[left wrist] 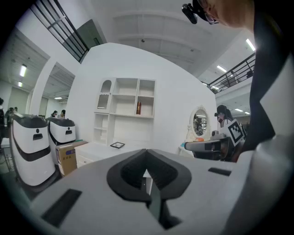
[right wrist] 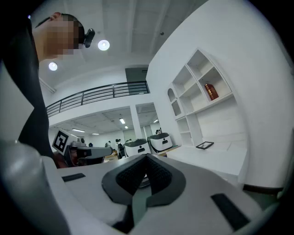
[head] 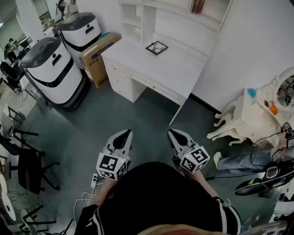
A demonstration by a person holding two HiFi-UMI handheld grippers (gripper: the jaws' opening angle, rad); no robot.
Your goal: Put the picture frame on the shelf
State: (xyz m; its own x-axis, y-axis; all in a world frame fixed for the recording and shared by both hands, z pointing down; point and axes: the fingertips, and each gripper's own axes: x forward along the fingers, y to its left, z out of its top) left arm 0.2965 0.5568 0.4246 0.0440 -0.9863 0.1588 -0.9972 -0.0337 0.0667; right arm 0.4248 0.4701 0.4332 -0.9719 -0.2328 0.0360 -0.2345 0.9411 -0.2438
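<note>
Left gripper (head: 123,133) and right gripper (head: 174,133) sit low in the centre of the head view, side by side. Both have their jaws pressed together on nothing. The small black-edged picture frame (head: 156,47) lies flat on the white bench (head: 177,73) near the top of the frame, well apart from both grippers.

Here's the danger: a frame lying flat offers little edge to bite. If the jaws come in too shallow, I'd expect it to skate across that smooth top towards the wall rather than lift. A pinch on one corner could let it swing and drop.

The white shelf unit (head: 133,20) has tight compartments, so a tilted frame may clip a divider. Watch the reddish-brown bottle (head: 198,5) at the top edge too, since it could easily be knocked.
</note>
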